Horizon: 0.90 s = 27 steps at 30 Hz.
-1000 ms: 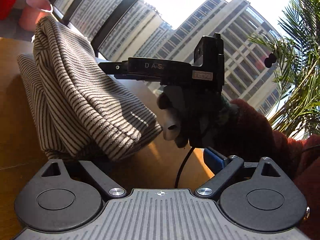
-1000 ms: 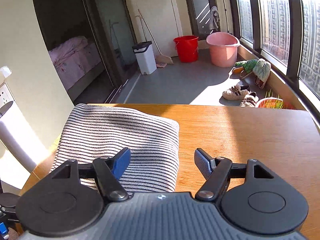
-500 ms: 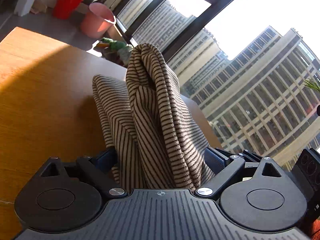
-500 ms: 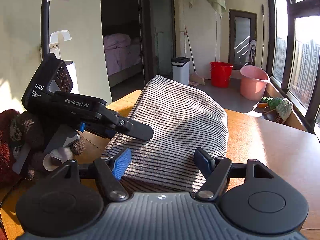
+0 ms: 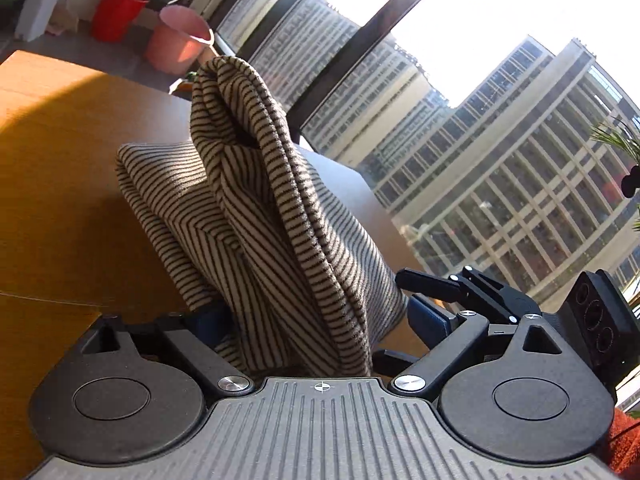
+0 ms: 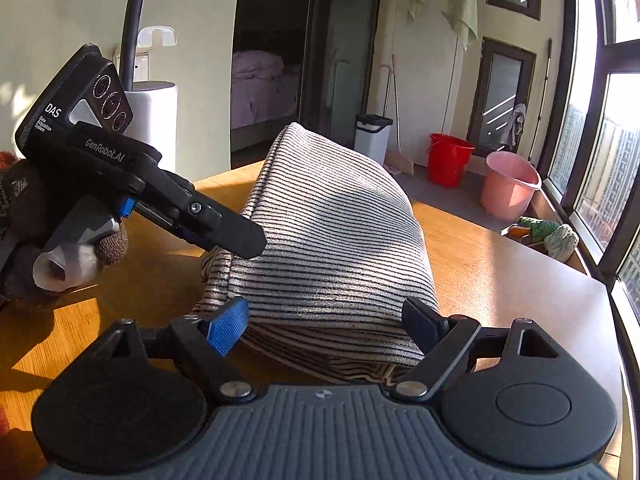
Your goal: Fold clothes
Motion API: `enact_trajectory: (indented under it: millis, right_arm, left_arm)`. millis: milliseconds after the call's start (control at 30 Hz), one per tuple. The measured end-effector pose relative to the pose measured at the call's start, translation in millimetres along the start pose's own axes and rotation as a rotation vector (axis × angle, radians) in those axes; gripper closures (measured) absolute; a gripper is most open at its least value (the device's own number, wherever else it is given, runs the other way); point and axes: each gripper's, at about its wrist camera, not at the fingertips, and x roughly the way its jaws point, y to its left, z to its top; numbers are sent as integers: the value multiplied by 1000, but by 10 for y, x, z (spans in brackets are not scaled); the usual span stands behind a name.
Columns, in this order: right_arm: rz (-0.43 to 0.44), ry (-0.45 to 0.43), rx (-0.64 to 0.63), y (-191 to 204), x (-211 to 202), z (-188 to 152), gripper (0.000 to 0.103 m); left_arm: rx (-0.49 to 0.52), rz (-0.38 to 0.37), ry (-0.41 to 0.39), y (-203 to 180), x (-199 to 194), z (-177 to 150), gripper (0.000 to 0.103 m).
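A folded striped garment (image 6: 332, 240) lies bunched on a wooden table (image 6: 500, 272). The right gripper (image 6: 326, 322), fingers just widened, straddles its near edge; the left gripper (image 5: 320, 320) straddles the 9 o'clock edge, fingers apart. Soft, light, floppy: pinch the layered edges

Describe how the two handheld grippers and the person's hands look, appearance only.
Both grippers are black with ribbed grey bodies, round pivot discs and blue finger pads. The left gripper bears white "DAS" and "GenRobot.AI" lettering and three round lenses. The left hand wears a dark knitted glove; a rust-red sleeve shows.
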Motion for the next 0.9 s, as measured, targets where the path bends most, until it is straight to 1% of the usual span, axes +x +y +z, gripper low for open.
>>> enact_trajectory:
  millis: [67,100,167,333,367,433,567,600,667,733,800,867,900]
  right_arm:
    - [-12,-25,-9,28,-66,21,18]
    - [-14,-39,-18,64,-86,49,18]
    - [-13,-46,-56,150,-65,81,18]
    - [-38,-3,-135,306,222,134,18]
    - [-43,5,-150,335,279,145,18]
    - [-39,3,-139,312,287,162,18]
    - [-46,-5,-144,304,201,146,18]
    - [-31,-7,-155,344,178,136,18]
    - [-2,-9,-178,425,134,116,18]
    - [6,-4,-216,513,165,95,18]
    - [-14,-1,-262,598,266,76,18]
    - [-52,0,-313,654,373,58,19]
    - [-36,3,-291,613,388,95,28]
  left_arm:
    - [49,98,-58,5,-137,30,28]
    - [67,125,-70,-1,-189,30,31]
    - [99,146,-76,-28,-284,8,36]
    - [212,204,-76,-203,-341,-87,40]
    - [218,206,-77,-220,-383,-120,41]
    - [207,213,-79,-327,-278,-117,44]
    - [197,265,-83,-224,-242,-108,46]
    - [196,276,-79,-203,-224,-107,48]
    - [200,274,-67,-189,-176,-111,49]
    - [207,255,-54,-215,-114,-121,50]
    - [215,236,-44,-240,-32,-122,51]
    - [216,229,-44,-246,4,-115,51]
    - [215,227,-45,-241,12,-111,51]
